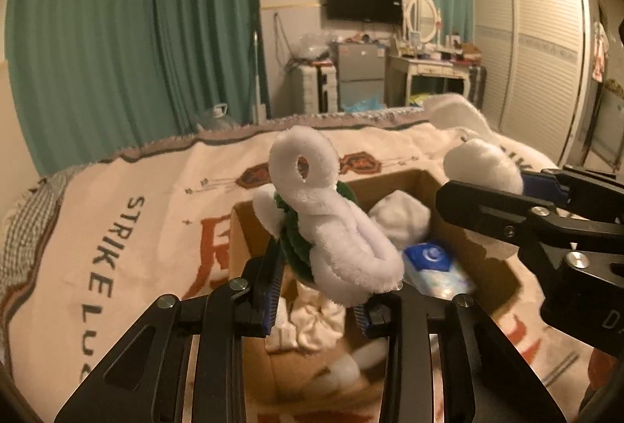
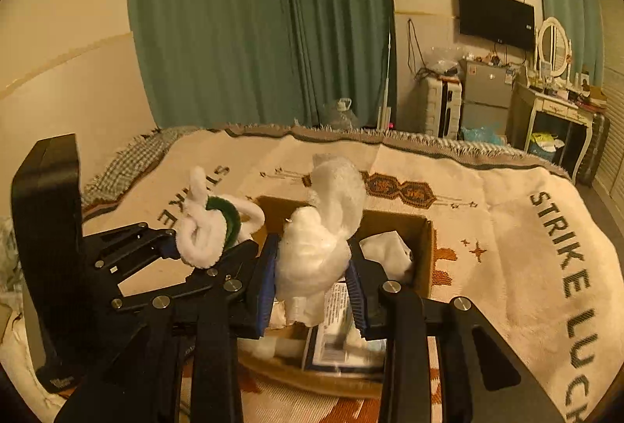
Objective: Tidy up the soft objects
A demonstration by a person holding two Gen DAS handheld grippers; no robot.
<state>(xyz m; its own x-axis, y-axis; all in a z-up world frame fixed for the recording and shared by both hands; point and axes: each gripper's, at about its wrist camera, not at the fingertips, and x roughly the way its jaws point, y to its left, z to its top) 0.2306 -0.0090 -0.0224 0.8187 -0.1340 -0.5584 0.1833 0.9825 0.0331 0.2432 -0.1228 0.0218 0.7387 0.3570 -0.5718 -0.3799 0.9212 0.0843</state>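
Nearest the left wrist camera, the left claw (image 1: 318,290) pinched a white-and-green plush toy (image 1: 331,228), its blue-padded fingers (image 1: 273,290) pressed against the toy's sides. The toy's looped white limbs stood up above the claw, one loop curling at the top, with a dark green part tucked behind them. In the right wrist view the right claw (image 2: 314,282) squeezed a fluffy white plush (image 2: 316,251) between its own blue pads, and that toy rose upright above the fingers.

Both toys were held over an open cardboard box (image 2: 425,251) that sat on the bed. Inside the box lay another white soft item (image 1: 401,224) toward the far side, a blue-and-white packet (image 1: 433,267) beside it, and pale crumpled cloth (image 1: 312,321) nearer the left claw. From the left view, the right claw (image 1: 518,185) came in from the right edge, its white plush just past the box's far right corner.

Under the box spread a cream blanket (image 2: 507,228) with orange motifs and the dark letters "STRIKE LUC" along its edges. Beyond the bed hung green curtains (image 1: 136,45). Farther back stood a wall-mounted television (image 1: 364,2), a small grey fridge (image 1: 360,72), a dressing table with an oval mirror (image 1: 421,13), and a pale wardrobe (image 1: 546,45) on the right.
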